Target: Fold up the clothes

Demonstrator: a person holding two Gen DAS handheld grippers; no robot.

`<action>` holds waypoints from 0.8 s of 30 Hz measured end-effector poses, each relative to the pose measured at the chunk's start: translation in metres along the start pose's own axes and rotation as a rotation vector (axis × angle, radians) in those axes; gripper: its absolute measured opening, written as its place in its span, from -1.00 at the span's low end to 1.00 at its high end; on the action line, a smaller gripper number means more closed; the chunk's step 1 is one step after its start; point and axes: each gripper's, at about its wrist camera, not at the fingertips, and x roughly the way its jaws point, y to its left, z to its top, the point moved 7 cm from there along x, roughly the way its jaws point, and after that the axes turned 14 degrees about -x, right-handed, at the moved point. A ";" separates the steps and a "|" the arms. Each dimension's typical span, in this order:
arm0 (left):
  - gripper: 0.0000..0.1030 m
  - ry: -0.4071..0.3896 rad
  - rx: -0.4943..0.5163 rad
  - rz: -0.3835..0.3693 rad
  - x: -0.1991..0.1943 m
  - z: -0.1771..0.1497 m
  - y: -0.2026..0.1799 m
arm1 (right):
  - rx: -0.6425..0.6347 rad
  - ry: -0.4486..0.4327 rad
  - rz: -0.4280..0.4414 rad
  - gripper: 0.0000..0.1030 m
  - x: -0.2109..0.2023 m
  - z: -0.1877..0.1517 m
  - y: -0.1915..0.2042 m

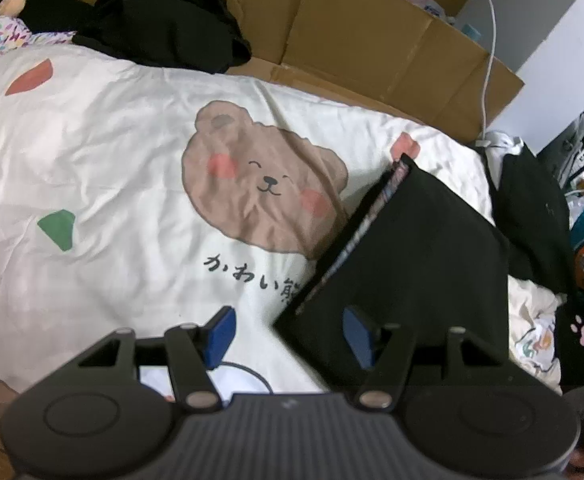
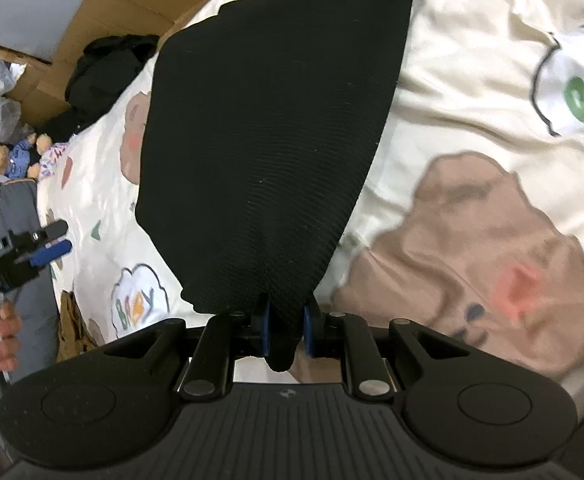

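The right gripper [image 2: 286, 330] is pinched shut on the near edge of the folded black knit cloth [image 2: 268, 128]. A bunch of the cloth sticks out between the blue pads [image 2: 266, 330]. It looks like the cloth is being lifted or carried by that edge. To do this well, I think the pinch should stay tight and the hand should go slow, so the fold does not fall open. The cloth hangs down and away from the pads, over the cream bed cover with brown bear pictures [image 2: 471, 240]. I cannot tell if its far end rests on the cover.

The right gripper points down at the bed, tipped forward.

The left gripper [image 1: 288, 334] is half open and holds nothing. One blue pad [image 1: 222, 334] is over the bed cover [image 1: 92, 152], and the other is over the corner of the black cloth [image 1: 411, 260]. It points down too. In the right wrist view a hand [image 2: 0, 332] grips its handle at the side of the bed. It could help keep the loose corner flat.

Farther back, a heap of black clothes [image 1: 164, 20] lies at the far edge of the bed, by flat brown cardboard [image 1: 371, 48]. A small teddy bear in blue [image 2: 16, 160] sits at the bed's far end.
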 end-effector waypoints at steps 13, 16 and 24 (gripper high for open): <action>0.22 0.016 0.032 -0.006 -0.001 -0.010 -0.010 | -0.062 0.040 -0.012 -0.84 0.000 -0.022 0.001; 0.22 0.020 0.037 -0.003 0.000 -0.011 -0.013 | -0.066 0.027 0.002 -0.78 -0.002 -0.020 0.001; 0.26 0.030 0.042 0.019 0.004 -0.010 -0.015 | -0.022 0.018 0.011 -0.15 -0.005 -0.016 -0.007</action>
